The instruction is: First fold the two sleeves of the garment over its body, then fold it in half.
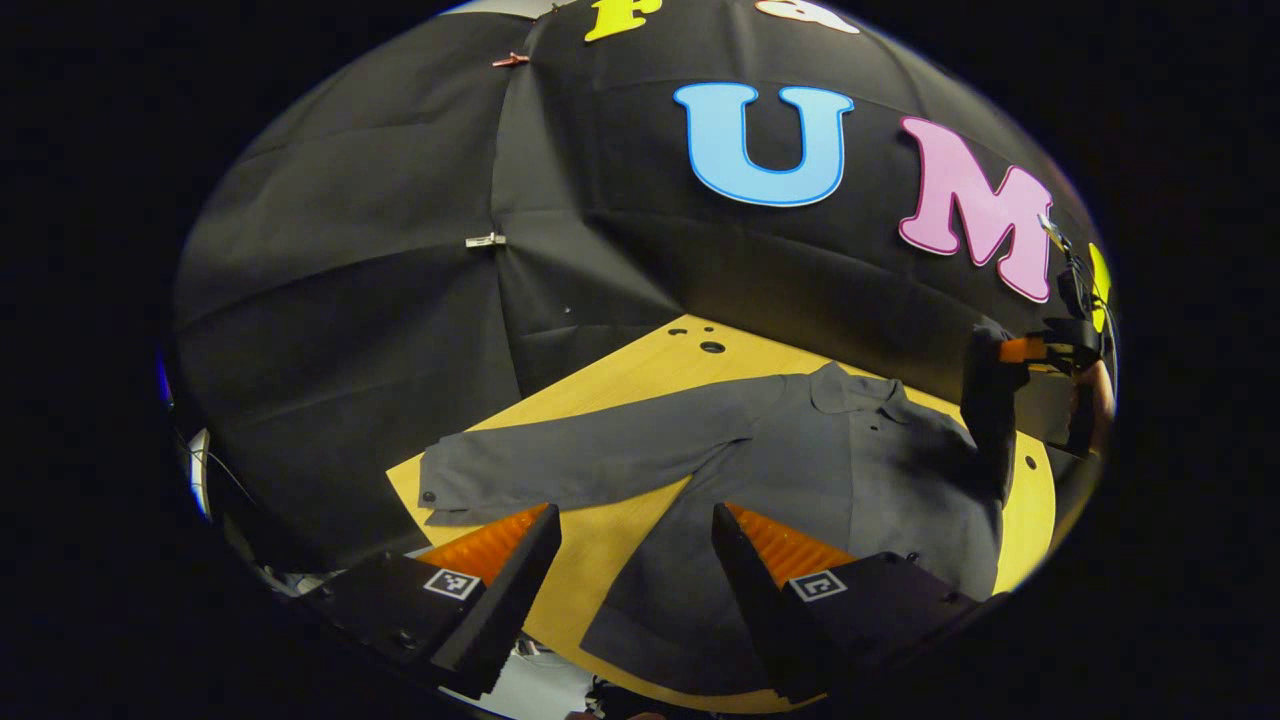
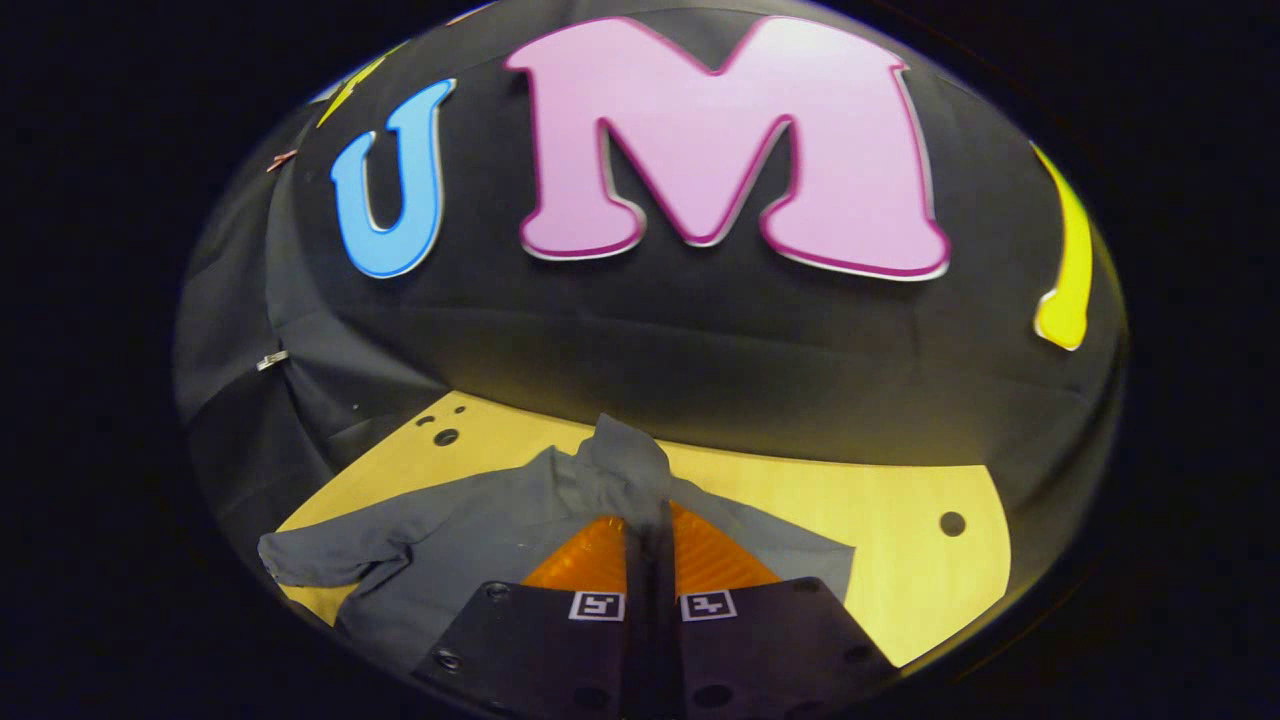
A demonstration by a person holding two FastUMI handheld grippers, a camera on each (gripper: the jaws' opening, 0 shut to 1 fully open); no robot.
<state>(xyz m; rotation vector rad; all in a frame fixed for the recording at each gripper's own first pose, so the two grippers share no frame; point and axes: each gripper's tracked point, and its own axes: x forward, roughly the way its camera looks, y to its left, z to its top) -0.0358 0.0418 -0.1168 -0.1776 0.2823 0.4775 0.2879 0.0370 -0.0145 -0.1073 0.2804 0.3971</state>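
A dark grey shirt lies flat on the wooden table, collar toward the wall. One sleeve stretches out flat to the left in the left gripper view. My left gripper hovers open above the shirt's lower body with nothing between its fingers. The other sleeve is lifted off the table at the right, its cuff held in my right gripper. In the right gripper view, my right gripper is shut on that sleeve, whose cloth sticks up past the fingertips. Below it lies the shirt.
The black cloth wall stands right behind the table, with a metal clip on it. Small holes mark the tabletop near its far corner. Bare wood lies to the right of the shirt in the right gripper view.
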